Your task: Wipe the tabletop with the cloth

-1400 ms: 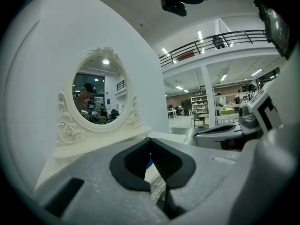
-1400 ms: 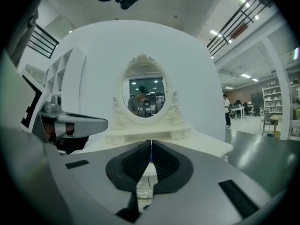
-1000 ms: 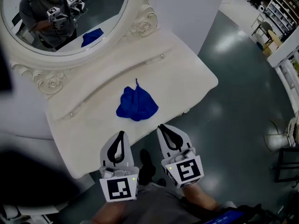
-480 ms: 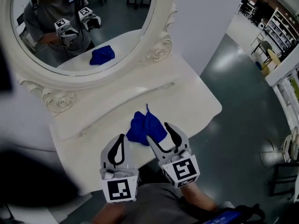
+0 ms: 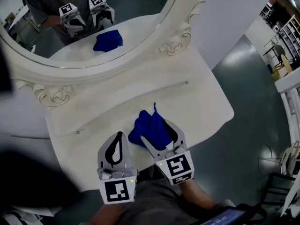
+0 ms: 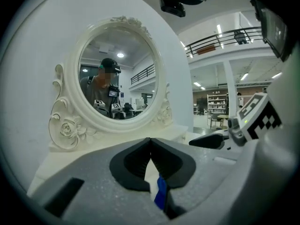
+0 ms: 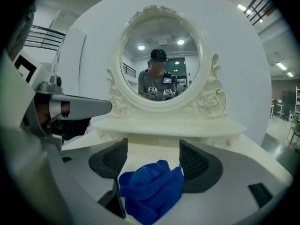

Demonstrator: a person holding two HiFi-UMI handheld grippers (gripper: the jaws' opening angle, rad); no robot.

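Note:
A crumpled blue cloth (image 5: 151,127) lies near the front of the white tabletop (image 5: 199,108). My right gripper (image 5: 155,129) is open, its jaws have just been opening, and they stand on either side of the cloth. In the right gripper view the cloth (image 7: 151,190) bunches low between the two dark pads (image 7: 111,160), which do not squeeze it. My left gripper (image 5: 117,136) is shut and empty, just left of the cloth over the table's front edge. In the left gripper view its gripper (image 6: 150,140) shows its jaws meeting, with a sliver of the blue cloth (image 6: 161,196) below them.
An oval mirror (image 5: 93,22) in a carved white frame stands on a raised ledge (image 5: 140,90) at the back and reflects a person, both grippers and the cloth. Dark floor (image 5: 253,125) lies beyond the table's right edge. Chairs stand far right.
Both grippers have moved forward over the table's front edge toward the cloth. The right jaws went from shut to open and now flank the cloth. The cloth has not moved.

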